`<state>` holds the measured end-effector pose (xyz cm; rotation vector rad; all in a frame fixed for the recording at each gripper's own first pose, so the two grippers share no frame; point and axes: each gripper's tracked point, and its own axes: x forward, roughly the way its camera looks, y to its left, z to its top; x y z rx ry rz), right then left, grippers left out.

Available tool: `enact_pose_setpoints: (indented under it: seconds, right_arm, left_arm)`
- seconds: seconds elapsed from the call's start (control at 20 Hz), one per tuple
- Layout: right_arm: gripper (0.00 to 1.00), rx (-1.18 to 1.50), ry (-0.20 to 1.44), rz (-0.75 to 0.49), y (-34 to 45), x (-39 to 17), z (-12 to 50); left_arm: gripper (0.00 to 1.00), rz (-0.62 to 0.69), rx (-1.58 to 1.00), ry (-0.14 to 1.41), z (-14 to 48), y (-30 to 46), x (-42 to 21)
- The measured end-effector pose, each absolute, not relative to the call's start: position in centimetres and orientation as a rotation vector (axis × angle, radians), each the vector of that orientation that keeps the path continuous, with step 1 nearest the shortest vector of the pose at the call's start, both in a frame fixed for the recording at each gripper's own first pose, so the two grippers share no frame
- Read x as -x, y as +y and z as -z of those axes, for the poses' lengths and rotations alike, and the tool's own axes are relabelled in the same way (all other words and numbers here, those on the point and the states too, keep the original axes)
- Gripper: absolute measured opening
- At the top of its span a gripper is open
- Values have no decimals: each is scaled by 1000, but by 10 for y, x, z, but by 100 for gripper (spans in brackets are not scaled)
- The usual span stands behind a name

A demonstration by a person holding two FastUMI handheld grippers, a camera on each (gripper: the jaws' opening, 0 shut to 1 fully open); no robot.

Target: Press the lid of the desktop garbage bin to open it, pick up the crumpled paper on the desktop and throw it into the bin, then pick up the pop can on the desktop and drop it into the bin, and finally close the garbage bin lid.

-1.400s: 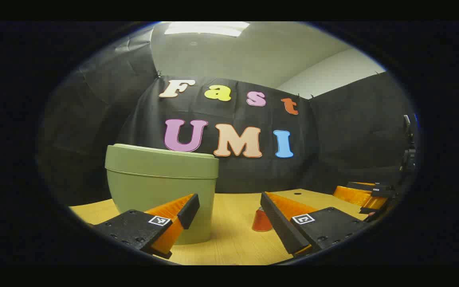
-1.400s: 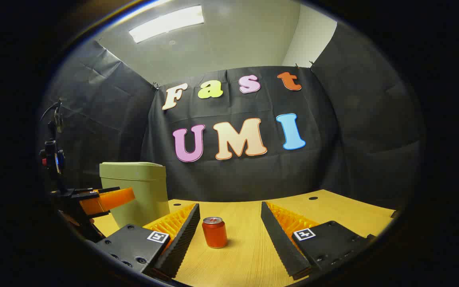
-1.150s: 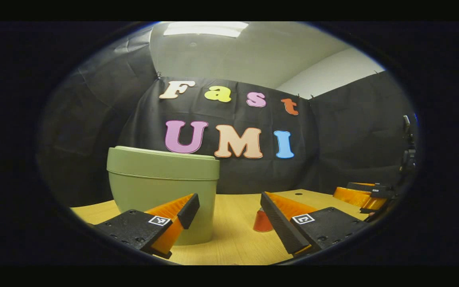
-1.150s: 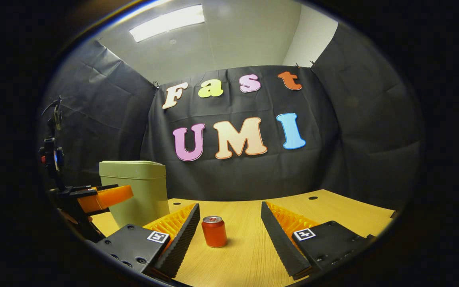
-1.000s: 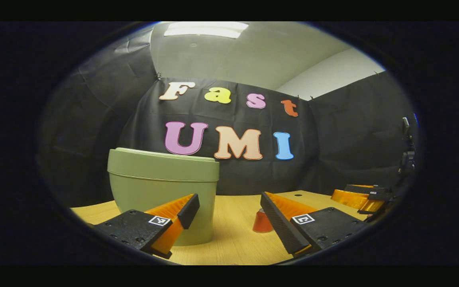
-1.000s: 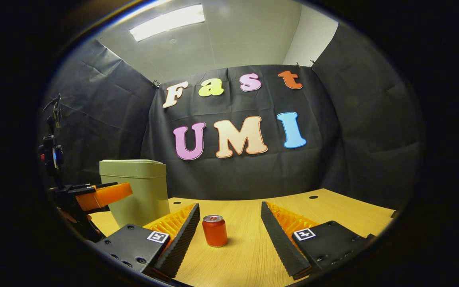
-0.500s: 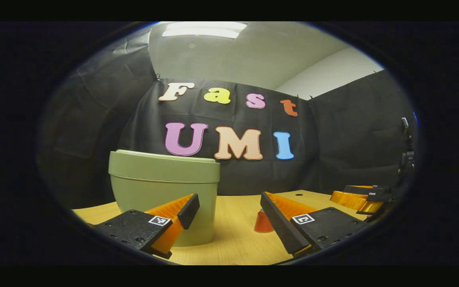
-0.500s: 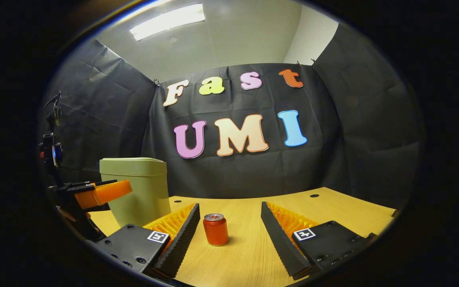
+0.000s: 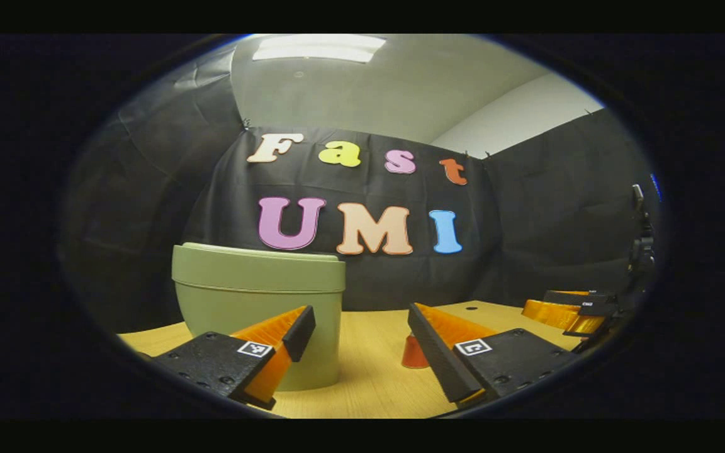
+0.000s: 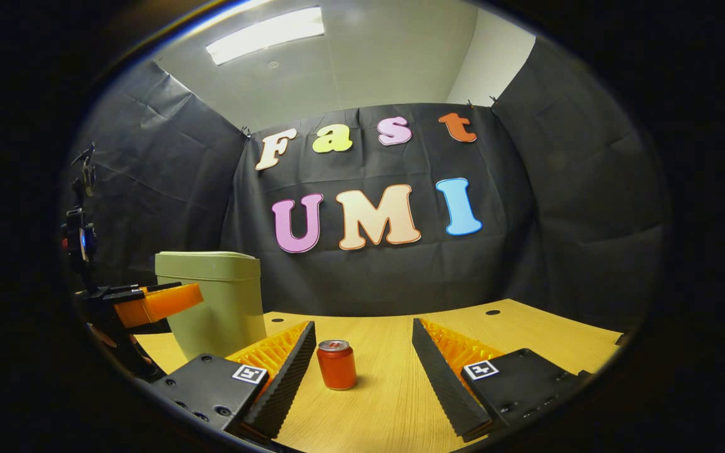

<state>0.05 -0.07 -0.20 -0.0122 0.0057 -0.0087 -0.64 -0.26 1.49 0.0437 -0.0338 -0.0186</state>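
Right tongs (image 10: 362, 352) agape, pop can (image 10: 337, 365) upright between, untouched

I see the pale green bin (image 10: 214, 302) upright on the desk (image 10: 394, 390), lid apparently shut; the red pop can (image 10: 337, 365) stands upright to its right, apart

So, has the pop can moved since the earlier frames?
No. In the right gripper view the pop can stands upright at the same spot on the table, equally far from the bin.
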Motion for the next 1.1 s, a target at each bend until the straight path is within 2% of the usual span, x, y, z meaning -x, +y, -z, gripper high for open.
enact_pose_setpoints:
  seconds: [0.1,0.15,0.25,0.3,0.35,0.4,0.5,0.6,0.65,0.75,1.1]
  right_arm:
    - [97,11,3,11,-1,0,2]
    - [94,9,2,11,-1,0,1]
    - [97,11,-4,6,1,1,0]
    - [97,16,-4,6,2,0,1]
    - [94,23,-2,5,2,0,2]
    - [97,28,3,5,3,-1,3]
    - [96,32,6,1,6,-1,4]
    - [94,42,5,0,5,-2,4]
    - [97,47,4,3,4,-1,3]
    - [97,51,-8,17,-2,0,-1]
    - [97,34,6,25,-7,-2,4]
  left_arm:
    - [77,30,-56,-36,-17,-6,6]
    - [65,32,-63,-32,-17,-5,7]
    - [58,48,-73,-21,-16,-9,7]
    - [57,58,-73,-17,-15,-12,8]
    - [49,65,-74,-13,-15,-13,8]
    - [43,69,-74,-7,-13,-13,8]
    - [35,65,-76,2,-12,-12,8]
    - [18,50,-76,1,-14,-9,9]
    - [9,40,-79,3,-15,-7,10]
    - [1,33,-79,-4,-22,-3,8]
    - [0,-4,-68,-32,-73,23,-1]
